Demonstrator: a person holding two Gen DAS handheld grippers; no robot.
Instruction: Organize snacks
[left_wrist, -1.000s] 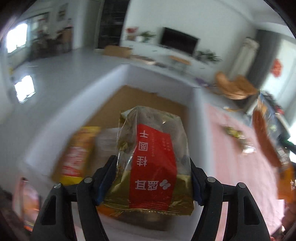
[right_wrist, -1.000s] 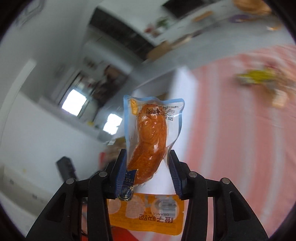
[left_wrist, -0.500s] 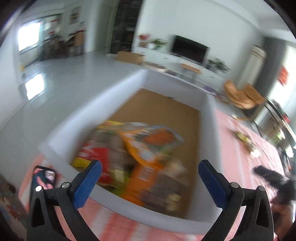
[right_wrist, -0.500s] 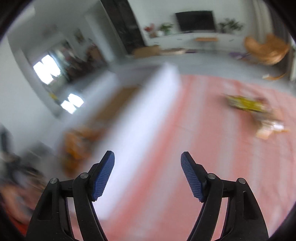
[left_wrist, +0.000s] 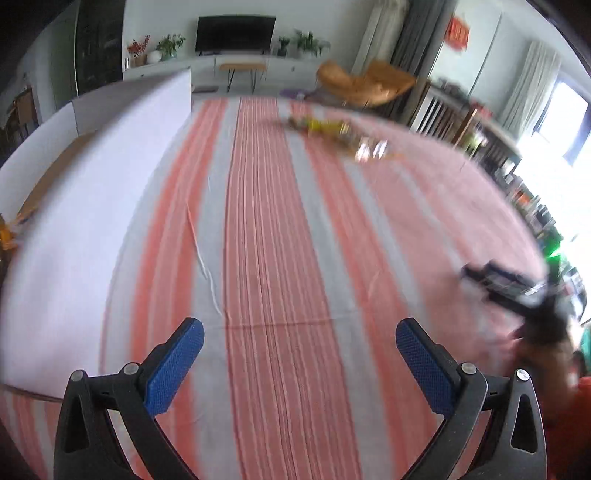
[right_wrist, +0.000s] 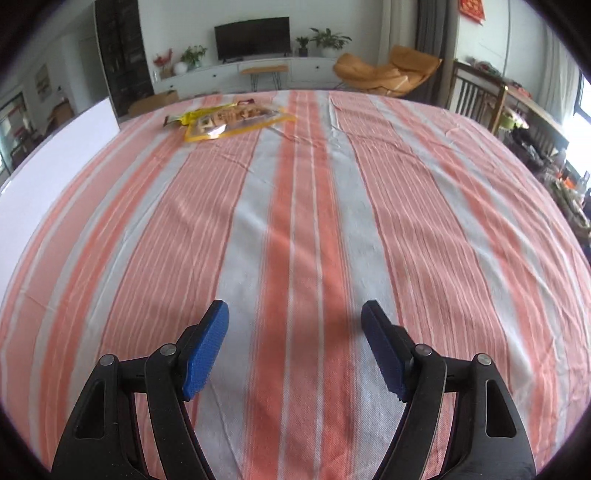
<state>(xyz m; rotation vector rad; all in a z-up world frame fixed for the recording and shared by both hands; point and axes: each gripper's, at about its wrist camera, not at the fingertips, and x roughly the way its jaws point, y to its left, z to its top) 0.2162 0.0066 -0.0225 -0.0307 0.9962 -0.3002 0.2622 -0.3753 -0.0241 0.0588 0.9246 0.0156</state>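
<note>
**Both tools empty above the striped table, last snack packets at the far end**

The left tool (left_wrist: 299, 354) is seen spread to its widest, and the right tool (right_wrist: 295, 343) fairly wide; the jaws of both have just been opening, and nothing is held between either pair of blue pads.

The remaining task items, flat yellow-edged foil snack packets (right_wrist: 229, 120), are seen lying on the far part of the table, well apart from both tools and not far from the tall white-walled cardboard box (left_wrist: 110, 192) standing at the left edge. In the left wrist view the same packets (left_wrist: 332, 131) are blurred. They are judged to be light, thin, crinkly and slippery, likely to bend when lifted; a grip across a sealed edge or narrow side is judged safest, since brittle contents could be crushed by a squeeze on the middle.

The table is covered by a soft orange-and-grey striped cloth (right_wrist: 295, 221), slightly wrinkled. Beyond it a living room is visible, with a black television (right_wrist: 252, 37), potted plants and a tan lounge chair (right_wrist: 388, 72).
</note>
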